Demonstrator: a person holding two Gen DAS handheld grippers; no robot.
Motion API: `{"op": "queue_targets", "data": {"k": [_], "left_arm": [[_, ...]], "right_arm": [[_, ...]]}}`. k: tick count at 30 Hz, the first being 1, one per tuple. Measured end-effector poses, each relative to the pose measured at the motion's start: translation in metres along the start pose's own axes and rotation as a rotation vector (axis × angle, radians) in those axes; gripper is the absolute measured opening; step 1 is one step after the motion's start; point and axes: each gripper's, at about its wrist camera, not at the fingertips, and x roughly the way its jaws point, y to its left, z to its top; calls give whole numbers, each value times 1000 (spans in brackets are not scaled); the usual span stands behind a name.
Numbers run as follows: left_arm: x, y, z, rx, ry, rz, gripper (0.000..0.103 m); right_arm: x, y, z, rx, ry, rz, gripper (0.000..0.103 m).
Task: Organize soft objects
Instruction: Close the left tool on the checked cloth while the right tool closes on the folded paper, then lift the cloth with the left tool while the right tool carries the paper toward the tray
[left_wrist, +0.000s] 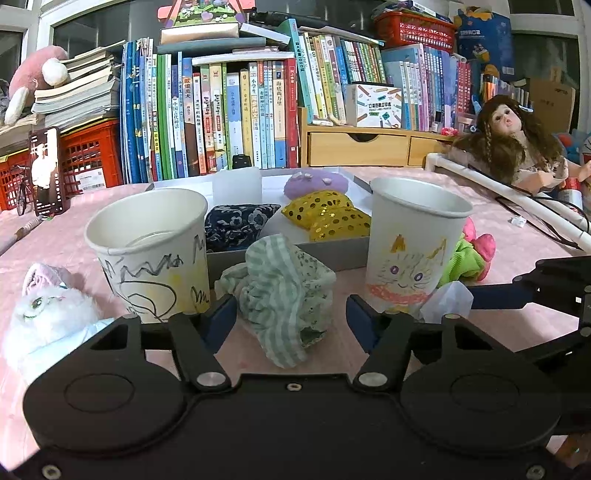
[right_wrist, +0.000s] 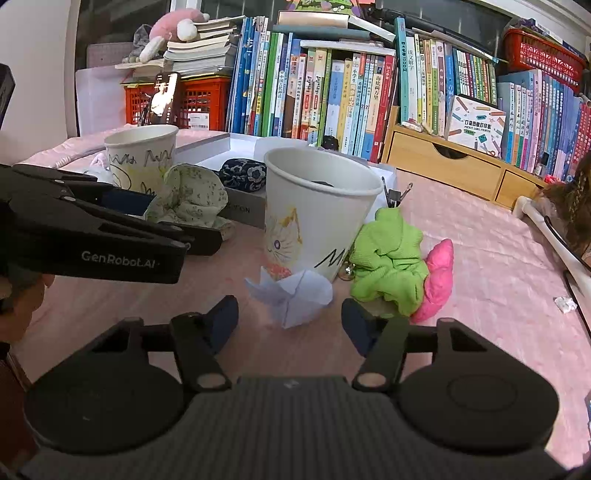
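Between two paper cups on the pink-covered tabletop (left_wrist: 517, 258), a crumpled green-striped cloth (left_wrist: 280, 295) lies just ahead of the left tool (left_wrist: 291, 314), whose blue-padded jaws stand apart on either side of it, with a gap showing at each pad; nothing is gripped. The scribbled cup (left_wrist: 151, 251) stands close on the left of the cloth and the cat cup (left_wrist: 410, 251) close on its right, so both hem in the tool's jaws. Directly behind the cloth sits a shallow white tray (left_wrist: 288, 254) holding a dark floral pouch (left_wrist: 236, 225), a gold-sequinned cushion (left_wrist: 328, 218) and a purple cushion (left_wrist: 316, 184). A white plush cat (left_wrist: 40, 317) lies at the near left edge.

At the right side, the right tool (right_wrist: 290, 319) hangs with its jaws spread around a folded white paper (right_wrist: 291, 299), not touching it. The paper rests against the foot of the cat cup. Just right of it lie a lime-green cloth (right_wrist: 388, 262) and, touching that, a pink cloth (right_wrist: 439, 273); the green one crowds the right jaw. A binder clip (right_wrist: 395, 195) pokes up behind the green cloth.

Along the far edge run upright books (left_wrist: 229, 118), red crates (left_wrist: 85, 155), a propped phone (left_wrist: 46, 171) and a wooden drawer unit (left_wrist: 358, 147). A long-haired doll (left_wrist: 517, 144) leans at the far right corner beside a white pipe (left_wrist: 517, 199).
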Motion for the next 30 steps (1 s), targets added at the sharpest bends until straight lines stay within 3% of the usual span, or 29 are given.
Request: {"op": "queue_targets", "data": {"k": [5,9,13,23,30], "left_arm": [[0,0,0,5,-1,10,53],[-2,-1,-1,10,-7,15,45],[-6,-3,-2,29,-13,17,36],[-24,-8,1,45,-26,-27,31],[-36,-11,4,61,-45,-46,31]], "right_arm": [[0,1,0,5,-4,3,69],[-1,-1,1,16,-8,-1,53],[-1,-3,0,34,-9,-1,51],[-10,-4,2,58,-30,-3,45],[-18,-4,3,63,-37,-15,35]]}}
